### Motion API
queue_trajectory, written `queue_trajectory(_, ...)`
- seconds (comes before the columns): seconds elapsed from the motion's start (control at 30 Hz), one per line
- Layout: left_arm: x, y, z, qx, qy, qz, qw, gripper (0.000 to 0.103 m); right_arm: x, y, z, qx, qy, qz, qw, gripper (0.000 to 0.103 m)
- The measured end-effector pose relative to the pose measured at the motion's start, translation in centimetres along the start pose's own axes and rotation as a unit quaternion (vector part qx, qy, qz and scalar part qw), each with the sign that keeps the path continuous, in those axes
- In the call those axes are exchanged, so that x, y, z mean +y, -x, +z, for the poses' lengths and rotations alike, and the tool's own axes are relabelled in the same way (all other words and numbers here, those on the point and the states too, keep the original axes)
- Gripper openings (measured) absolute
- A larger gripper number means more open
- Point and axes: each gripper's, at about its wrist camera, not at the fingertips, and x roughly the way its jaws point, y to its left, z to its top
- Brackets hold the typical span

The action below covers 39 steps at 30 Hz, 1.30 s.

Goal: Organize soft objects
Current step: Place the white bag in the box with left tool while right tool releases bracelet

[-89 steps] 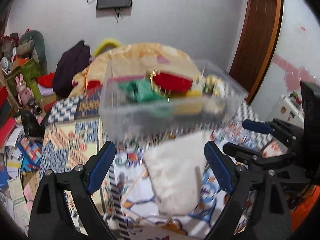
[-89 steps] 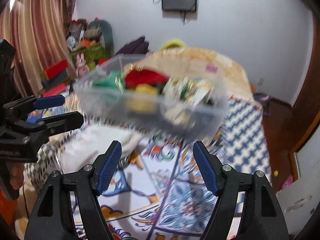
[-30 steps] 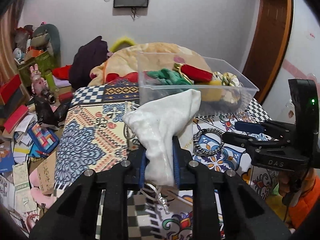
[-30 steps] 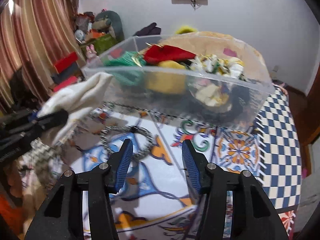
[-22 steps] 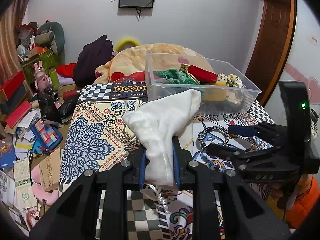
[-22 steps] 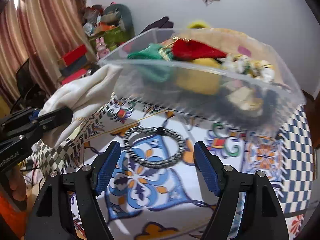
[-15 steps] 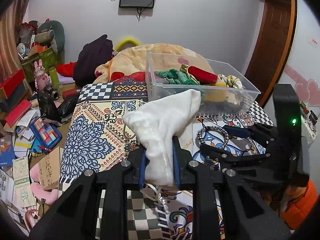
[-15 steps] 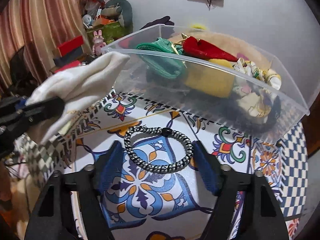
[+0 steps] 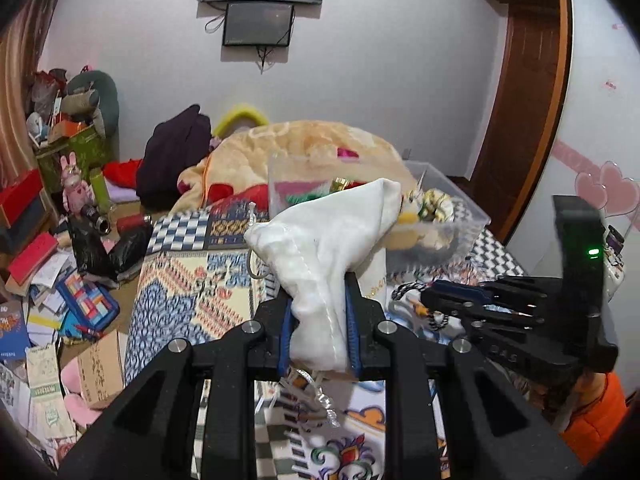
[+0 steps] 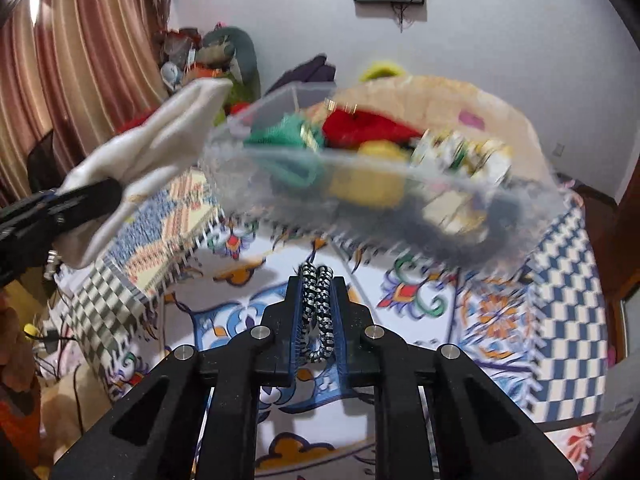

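Note:
My left gripper (image 9: 318, 312) is shut on a white drawstring pouch (image 9: 328, 240) and holds it up in front of the clear plastic bin (image 9: 460, 216). The pouch (image 10: 152, 152) also shows at the left of the right wrist view, just left of the bin (image 10: 240, 148). My right gripper (image 10: 316, 304) is shut on a black-and-white braided hair tie (image 10: 318, 312), folded between the pads, above the patterned cloth and short of the bin. The bin holds green, red and yellow soft items. The right gripper (image 9: 448, 300) also shows in the left wrist view, low at the right.
A patterned cloth (image 10: 500, 320) covers the table. A beige blanket heap (image 9: 304, 144) lies behind the bin. Clutter of boxes, papers and toys (image 9: 60, 260) fills the floor at the left. A wooden door (image 9: 528, 100) stands at the right.
My right gripper has closed on the hair tie and lifted it off the cloth. My left gripper still holds the pouch and has shifted nearer the bin.

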Motion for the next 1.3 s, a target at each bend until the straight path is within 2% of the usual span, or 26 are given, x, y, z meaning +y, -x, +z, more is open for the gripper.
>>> queue_trajectory(0.33, -1.8, -1.0, 4.2, -0.043, -0.015, -0.013, 0.9989, 0.022, -1.2, 5.8, 3.1, -0.099, -0.009, -0.029, 0.995, 0.013)
queue_trajectory(0.43, -2.3, -1.9, 5.5, -0.052, -0.020, -0.014, 0.9984, 0.022, -1.9, 6.4, 4.3, -0.124, -0.019, -0.038, 0.991, 0.013)
queue_trajectory(0.63, -3.0, -4.1, 7.5, -0.059, -0.017, -0.013, 0.9980, 0.022, -2.9, 6.2, 6.5, -0.145, -0.025, -0.062, 0.987, 0.013)
queue_trajectory(0.9, -3.4, -7.9, 9.0, -0.044, -0.014, -0.013, 0.9988, 0.022, -3.4, 3.5, 7.5, -0.130, -0.027, -0.072, 0.989, 0.013)
queue_trajectory(1.23, -2.6, -12.8, 7.8, 0.015, -0.002, -0.006, 0.9999, 0.022, -3.9, -0.7, 7.0, -0.079, -0.035, -0.065, 0.994, 0.015)
queue_trajectory(1.3, -2.4, -13.5, 7.5, 0.028, 0.001, -0.002, 0.9996, 0.026, -3.9, -1.0, 6.7, -0.073, -0.034, -0.068, 0.994, 0.016)
